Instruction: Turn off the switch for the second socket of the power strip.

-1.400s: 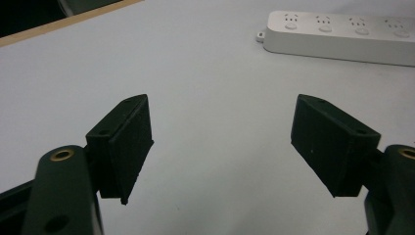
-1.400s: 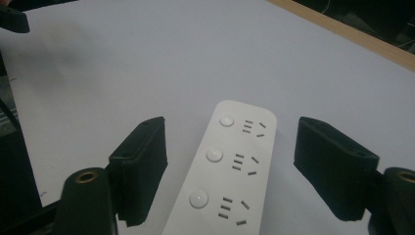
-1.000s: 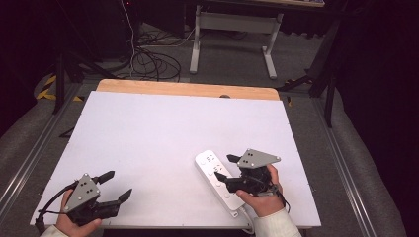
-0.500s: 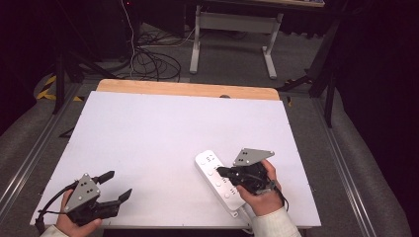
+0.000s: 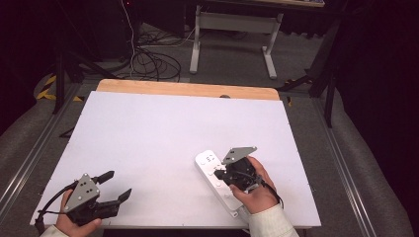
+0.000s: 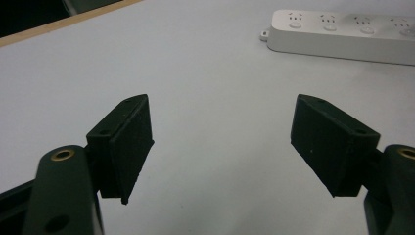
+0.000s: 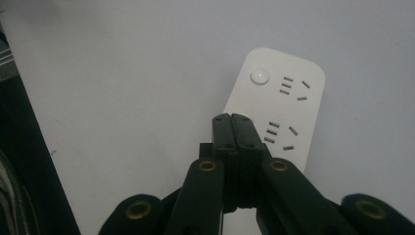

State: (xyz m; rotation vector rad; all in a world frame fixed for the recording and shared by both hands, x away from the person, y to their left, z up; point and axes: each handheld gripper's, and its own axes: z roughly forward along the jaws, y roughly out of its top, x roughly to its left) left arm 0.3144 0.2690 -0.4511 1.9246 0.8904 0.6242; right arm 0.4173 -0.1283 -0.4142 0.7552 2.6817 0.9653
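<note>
The right gripper (image 5: 220, 174) is seen in the high view over a white power strip (image 5: 213, 174), near the table's front edge and right of its middle, with its grey plate tilted up and the person's right hand (image 5: 252, 185) wrapped around its body. In the right gripper view its two black jaws are pressed flat together with no gap and nothing between them, their tips (image 7: 231, 120) lying over the strip's left edge beside the second socket group; whether they touch the strip cannot be told. The power strip (image 7: 281, 103) lies flat on the table, its rounded end with a round button pointing away from the front edge, and its near end is hidden under the hand in the high view. The left gripper (image 5: 116, 185) is held low at the table's front left corner by the person's left hand (image 5: 74, 222), a cable trailing from it toward the left edge. In the left gripper view its jaws (image 6: 222, 142) stand wide apart with bare table surface between them, and the power strip (image 6: 342, 34) is seen well beyond them at the upper right, apart from both jaws. The table (image 5: 158, 128) is covered by a white sheet, with a strip of wooden edge showing along its far side.
</note>
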